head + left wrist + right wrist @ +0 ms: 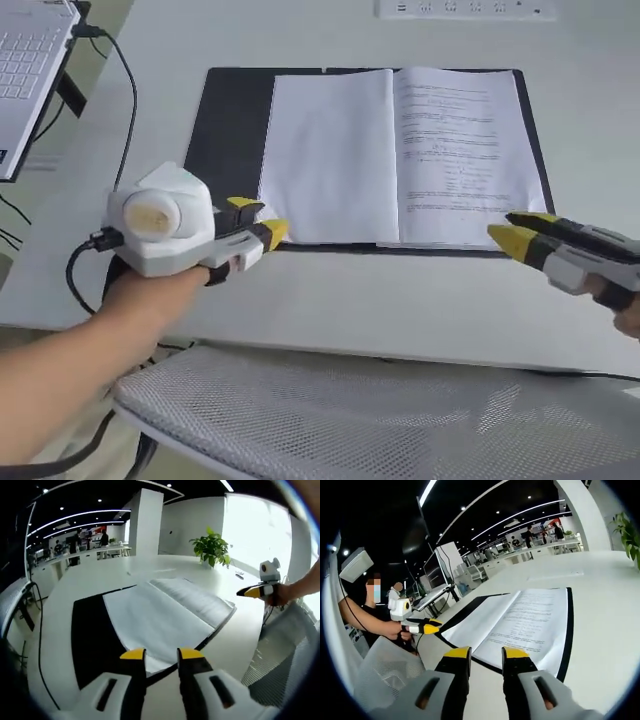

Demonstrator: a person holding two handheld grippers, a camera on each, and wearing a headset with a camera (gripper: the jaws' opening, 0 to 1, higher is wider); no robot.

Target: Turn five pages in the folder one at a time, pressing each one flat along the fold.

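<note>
A black folder [232,120] lies open on the white table, a blank page [330,155] on its left and a printed page [455,150] on its right. My left gripper [262,222] hovers just off the folder's near left corner, jaws open with nothing between them; its view looks along the blank page [150,620]. My right gripper [520,232] sits open at the near right corner, close to the printed page's [530,622] bottom edge. Each gripper appears in the other's view: the right gripper [250,591] and the left gripper [427,626].
A laptop [30,60] stands at the far left with a black cable [125,110] trailing over the table. A power strip [465,8] lies beyond the folder. A mesh chair back [380,410] is in front of the table. A potted plant [212,550] stands at the table's end.
</note>
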